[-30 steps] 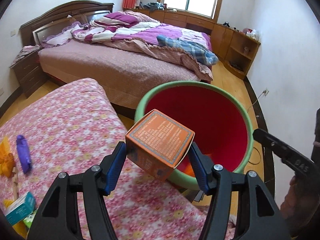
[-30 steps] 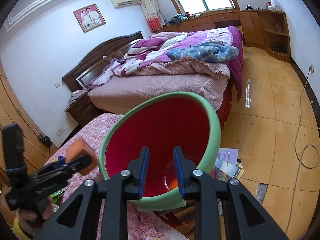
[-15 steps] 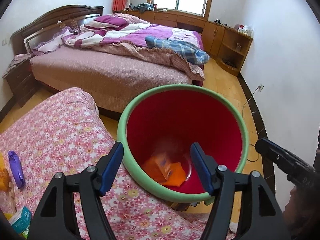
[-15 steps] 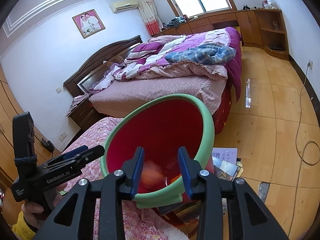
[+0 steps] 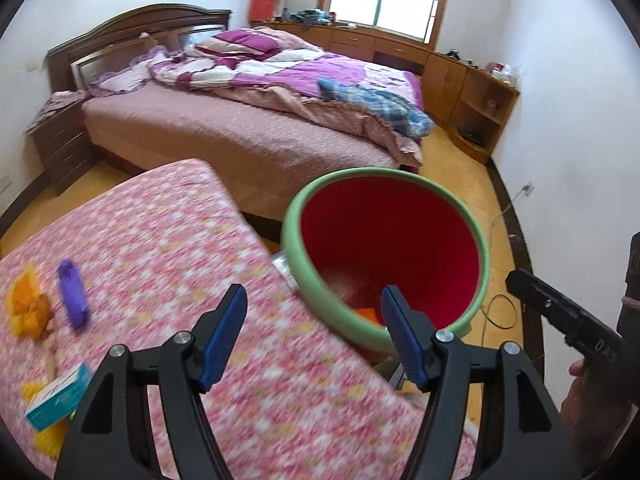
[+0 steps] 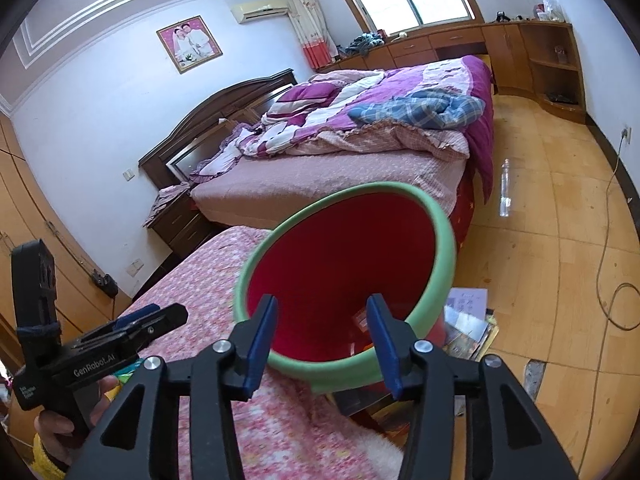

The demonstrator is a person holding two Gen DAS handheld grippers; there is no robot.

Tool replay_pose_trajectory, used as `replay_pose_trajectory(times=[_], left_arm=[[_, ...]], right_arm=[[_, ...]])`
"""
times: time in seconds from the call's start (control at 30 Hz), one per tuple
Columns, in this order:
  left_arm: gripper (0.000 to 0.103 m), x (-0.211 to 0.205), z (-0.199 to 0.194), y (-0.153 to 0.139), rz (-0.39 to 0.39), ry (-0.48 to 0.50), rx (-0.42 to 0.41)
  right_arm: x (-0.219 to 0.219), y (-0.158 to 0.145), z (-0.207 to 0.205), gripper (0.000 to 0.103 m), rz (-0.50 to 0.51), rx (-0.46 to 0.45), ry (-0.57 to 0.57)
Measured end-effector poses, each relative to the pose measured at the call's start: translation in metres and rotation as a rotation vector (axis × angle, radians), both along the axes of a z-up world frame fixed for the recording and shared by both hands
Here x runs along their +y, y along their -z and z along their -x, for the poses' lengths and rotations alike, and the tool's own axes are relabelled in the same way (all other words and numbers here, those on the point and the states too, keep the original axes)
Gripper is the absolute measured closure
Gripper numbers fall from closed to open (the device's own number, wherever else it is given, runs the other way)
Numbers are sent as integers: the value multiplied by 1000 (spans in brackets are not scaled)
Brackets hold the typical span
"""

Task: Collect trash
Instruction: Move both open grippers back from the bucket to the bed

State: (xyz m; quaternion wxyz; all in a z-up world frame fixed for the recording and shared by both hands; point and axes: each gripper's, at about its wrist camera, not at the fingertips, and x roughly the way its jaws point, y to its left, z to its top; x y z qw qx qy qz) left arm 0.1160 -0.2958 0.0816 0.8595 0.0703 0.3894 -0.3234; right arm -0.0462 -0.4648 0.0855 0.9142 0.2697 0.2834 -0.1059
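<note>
On the pink flowered counter, off to the left of the left tool, lie the last bits of trash: a purple wrapper with its long side pointing away, a crinkly orange wrapper and a small teal box. The left tool is nearer them; it stands apart and empty. The right tool is opening over the bin's green rim, empty too. Something orange, maybe a box, sits in the smooth red bin.

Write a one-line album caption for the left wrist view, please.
Open left gripper hovers empty between flowered bedspread and green-rimmed red bin.
</note>
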Motion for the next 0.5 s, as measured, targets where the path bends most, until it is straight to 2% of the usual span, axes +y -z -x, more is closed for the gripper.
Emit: replay_pose_trajectory(times=[0.2,0.5], left_arm=[[34,45,8,-5,0,-74,2],[34,113,18,-6,22,-182,10]], right_arm=[[25,-8,2,43,4,-6,-38],[62,-12,-3,42,-20,-9,-116]])
